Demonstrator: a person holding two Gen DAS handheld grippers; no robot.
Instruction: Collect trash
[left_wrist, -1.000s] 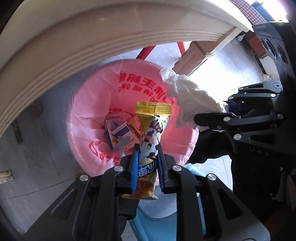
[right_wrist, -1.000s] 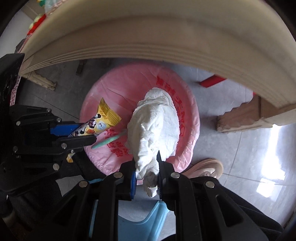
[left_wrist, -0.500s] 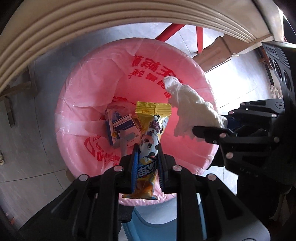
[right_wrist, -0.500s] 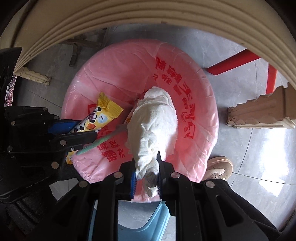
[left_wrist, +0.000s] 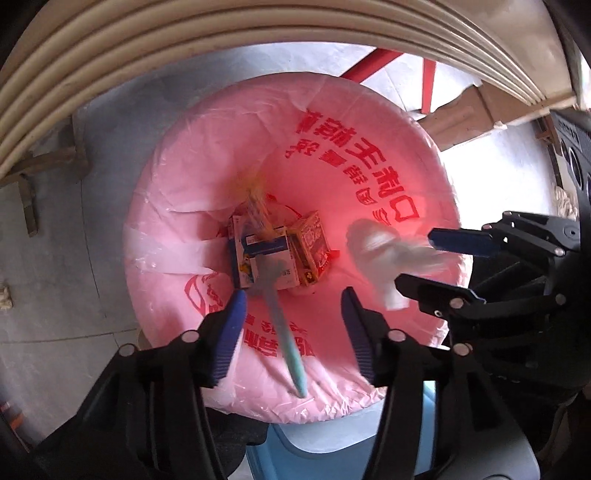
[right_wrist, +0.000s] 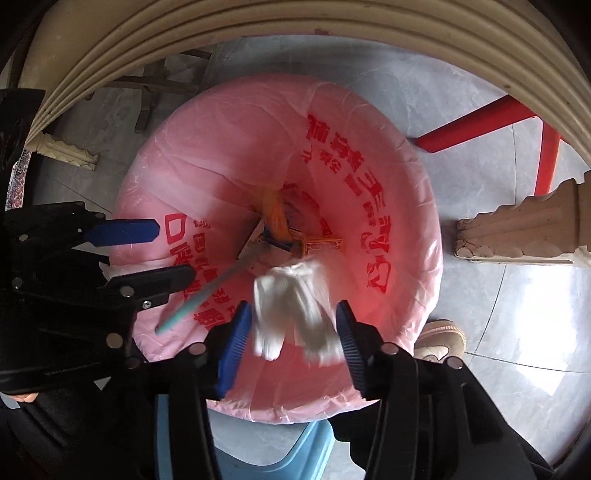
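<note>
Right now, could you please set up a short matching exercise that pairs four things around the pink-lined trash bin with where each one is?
Things:
1. crumpled white tissue
2. pale green stick
3. small printed cardboard boxes
4. tan shoe

Places:
A. on the grey floor beside the bin
B. at the bottom of the pink plastic bin liner
C. leaning from the bottom up to the near rim
D. loose between the opening jaws of the right gripper

Pairs: 1-D, 2-C, 3-B, 4-A
</note>
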